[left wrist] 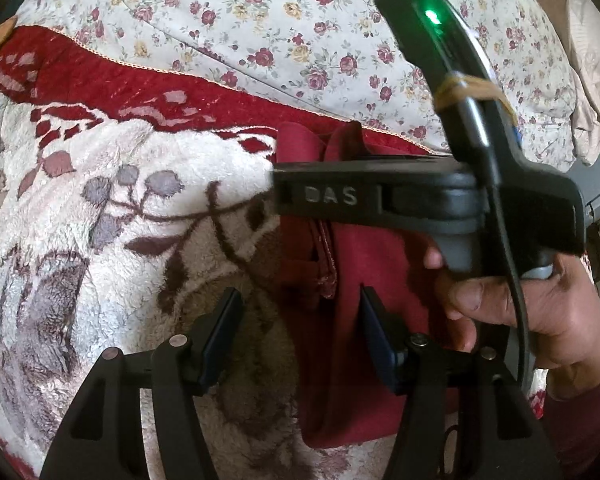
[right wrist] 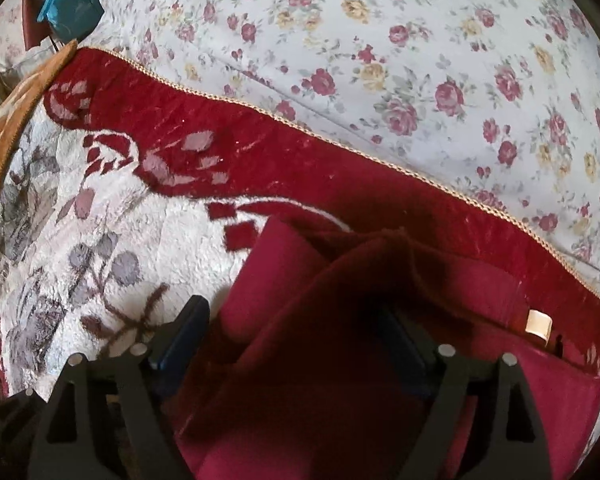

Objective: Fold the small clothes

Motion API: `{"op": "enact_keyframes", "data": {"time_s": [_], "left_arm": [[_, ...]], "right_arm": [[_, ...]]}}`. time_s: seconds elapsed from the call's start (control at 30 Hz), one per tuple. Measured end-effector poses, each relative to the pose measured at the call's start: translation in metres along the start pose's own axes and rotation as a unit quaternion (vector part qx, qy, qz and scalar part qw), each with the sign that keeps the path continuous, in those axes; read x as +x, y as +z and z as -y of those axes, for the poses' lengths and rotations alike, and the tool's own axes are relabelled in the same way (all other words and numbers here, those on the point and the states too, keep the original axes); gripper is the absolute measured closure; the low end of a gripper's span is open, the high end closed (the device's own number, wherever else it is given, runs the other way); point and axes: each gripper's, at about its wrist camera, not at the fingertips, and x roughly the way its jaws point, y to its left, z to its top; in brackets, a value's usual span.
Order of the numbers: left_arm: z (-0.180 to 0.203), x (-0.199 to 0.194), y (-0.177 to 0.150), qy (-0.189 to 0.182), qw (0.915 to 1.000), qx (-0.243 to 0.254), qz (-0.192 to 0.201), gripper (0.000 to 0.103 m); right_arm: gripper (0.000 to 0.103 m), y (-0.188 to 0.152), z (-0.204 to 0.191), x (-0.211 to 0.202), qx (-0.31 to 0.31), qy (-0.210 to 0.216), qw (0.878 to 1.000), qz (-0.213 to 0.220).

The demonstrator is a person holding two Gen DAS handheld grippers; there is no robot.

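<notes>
A dark red garment (left wrist: 364, 260) lies bunched on a fluffy white and red blanket (left wrist: 140, 208). My left gripper (left wrist: 298, 320) is open, its jaws apart just above the garment's left edge. The right gripper's black body crosses the left wrist view, held in a hand (left wrist: 532, 304), with its fingers (left wrist: 312, 196) over the garment. In the right wrist view the garment (right wrist: 320, 340) lies folded over itself between the wide-open jaws of my right gripper (right wrist: 296, 336). A small cream label (right wrist: 539, 322) shows at its right edge.
A floral bedsheet (right wrist: 380, 60) covers the bed beyond the blanket's gold-trimmed edge. A blue object (right wrist: 70, 4) and an orange-brown cloth (right wrist: 16, 112) sit at the far left. Beige fabric (left wrist: 588, 60) hangs at the right.
</notes>
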Motion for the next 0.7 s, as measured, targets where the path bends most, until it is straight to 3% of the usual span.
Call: {"op": "enact_keyframes", "data": {"time_s": [0.07,0.2,0.27,0.57,0.7], "left_arm": [[0.001,0.001,0.001,0.002,1.0,0.002,0.0,0.064],[0.002,0.001,0.001,0.004,1.0,0.006,0.002,0.064],[0.003,0.002,0.002,0.004,0.9999,0.009,0.004,0.064],[0.016,0.007,0.004,-0.034,0.9992,0.021,0.005,0.064],[0.026,0.005,0.004,-0.025,0.9988,0.038,0.017,0.066]], "right_arm": [[0.033,-0.003,0.003,-0.005,-0.007,-0.002,1.0,0.006],[0.068,-0.006,0.015,-0.02,0.009,0.042,0.999,0.022],[0.076,-0.007,0.017,-0.023,0.015,0.061,0.998,0.027],[0.086,-0.014,0.041,-0.044,0.063,0.125,0.989,0.051],[0.086,-0.015,0.048,-0.052,0.065,0.128,0.988,0.056]]}}
